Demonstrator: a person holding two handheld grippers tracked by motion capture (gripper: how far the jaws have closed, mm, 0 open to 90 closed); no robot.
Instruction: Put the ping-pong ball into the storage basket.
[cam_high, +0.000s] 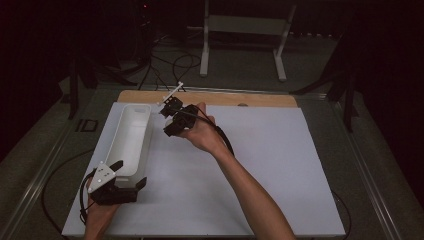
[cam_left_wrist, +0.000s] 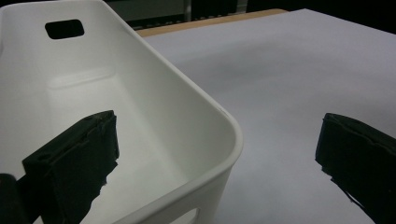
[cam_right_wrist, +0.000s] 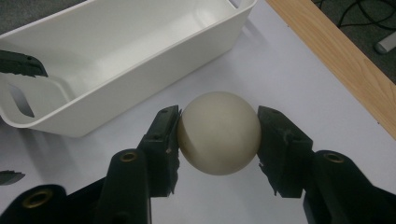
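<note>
The setting was a recording lab or test room. A white work mat covered a wooden-edged table under dim lighting. Loose cables ran across a grey carpeted floor, and a white metal stand stood behind, with dark surroundings beyond.

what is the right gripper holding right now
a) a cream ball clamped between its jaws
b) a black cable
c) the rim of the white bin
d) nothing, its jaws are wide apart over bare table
a: in the right gripper view the right gripper has both black pads pressed against the sides of the cream ball, held over the table just beside the white bin.
</note>
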